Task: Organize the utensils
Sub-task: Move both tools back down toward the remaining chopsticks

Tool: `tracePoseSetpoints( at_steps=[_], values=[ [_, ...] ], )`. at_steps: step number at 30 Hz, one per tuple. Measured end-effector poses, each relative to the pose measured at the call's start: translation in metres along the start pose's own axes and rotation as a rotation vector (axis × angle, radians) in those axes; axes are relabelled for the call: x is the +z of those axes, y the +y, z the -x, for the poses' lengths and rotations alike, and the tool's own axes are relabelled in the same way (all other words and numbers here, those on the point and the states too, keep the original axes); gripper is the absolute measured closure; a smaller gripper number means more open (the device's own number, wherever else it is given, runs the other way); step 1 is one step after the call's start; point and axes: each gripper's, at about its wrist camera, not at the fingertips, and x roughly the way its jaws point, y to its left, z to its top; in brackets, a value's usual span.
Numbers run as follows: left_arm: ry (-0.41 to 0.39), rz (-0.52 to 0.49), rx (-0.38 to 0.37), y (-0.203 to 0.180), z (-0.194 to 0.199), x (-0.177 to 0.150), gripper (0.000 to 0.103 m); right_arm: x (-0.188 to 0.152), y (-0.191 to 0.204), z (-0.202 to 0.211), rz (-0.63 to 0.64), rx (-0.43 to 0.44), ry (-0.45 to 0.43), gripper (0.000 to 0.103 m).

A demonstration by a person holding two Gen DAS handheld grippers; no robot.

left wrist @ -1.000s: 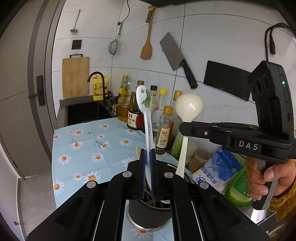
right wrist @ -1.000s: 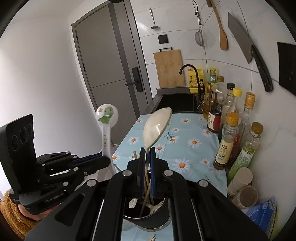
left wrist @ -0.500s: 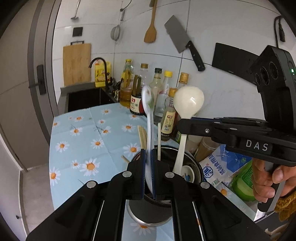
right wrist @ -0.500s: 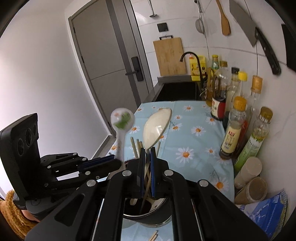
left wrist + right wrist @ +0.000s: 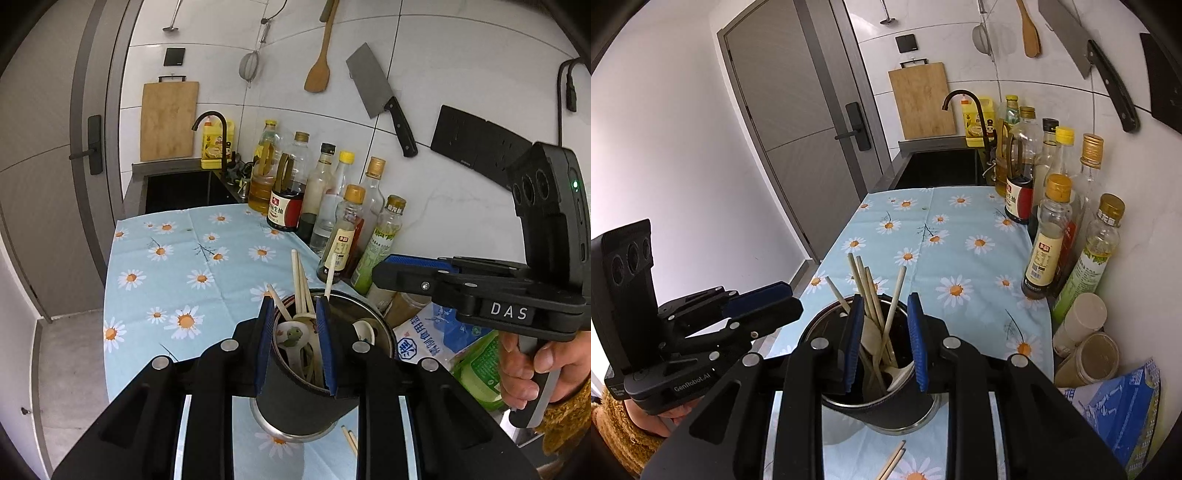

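Observation:
A dark utensil cup (image 5: 299,402) stands on the daisy cloth and shows in the right wrist view too (image 5: 886,410). In it are several chopsticks (image 5: 297,280), a white spoon with a green frog print (image 5: 293,336) and a plain white spoon (image 5: 873,334). My left gripper (image 5: 294,332) is open and empty above the cup's rim. My right gripper (image 5: 885,336) is open and empty above the cup; it also shows at the right of the left wrist view (image 5: 413,271). The left gripper shows at the left of the right wrist view (image 5: 764,302).
Several sauce and oil bottles (image 5: 347,225) line the tiled wall at the right. Bags and two jars (image 5: 1082,332) sit behind the cup. Two loose chopsticks (image 5: 892,461) lie on the cloth in front of it. A sink (image 5: 177,190) is at the far end.
Both grippers lowered their spoons into the cup and opened. The frog spoon and the plain white spoon now rest inside the cup.

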Motion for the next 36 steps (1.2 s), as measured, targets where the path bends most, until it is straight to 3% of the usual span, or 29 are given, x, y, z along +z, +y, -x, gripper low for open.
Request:
tracePoseSetpoints(
  at_steps=[3, 11, 15, 36],
  values=[
    [-0.001, 0.012, -0.006, 0.000, 0.008, -0.002, 0.081, -0.003, -0.004, 0.007, -0.051, 0.038, 0.015, 0.077],
    [-0.002, 0.038, -0.005, -0.002, 0.034, -0.014, 0.081, -0.017, -0.004, 0.031, -0.109, 0.042, 0.038, 0.077],
    [-0.011, 0.075, -0.027, -0.003, 0.047, -0.023, 0.081, -0.027, -0.010, 0.040, -0.174, 0.040, 0.064, 0.066],
    [0.170, 0.154, -0.076, -0.012, 0.046, -0.094, 0.081, -0.107, -0.025, 0.014, -0.322, 0.059, 0.376, 0.066]
  ],
)
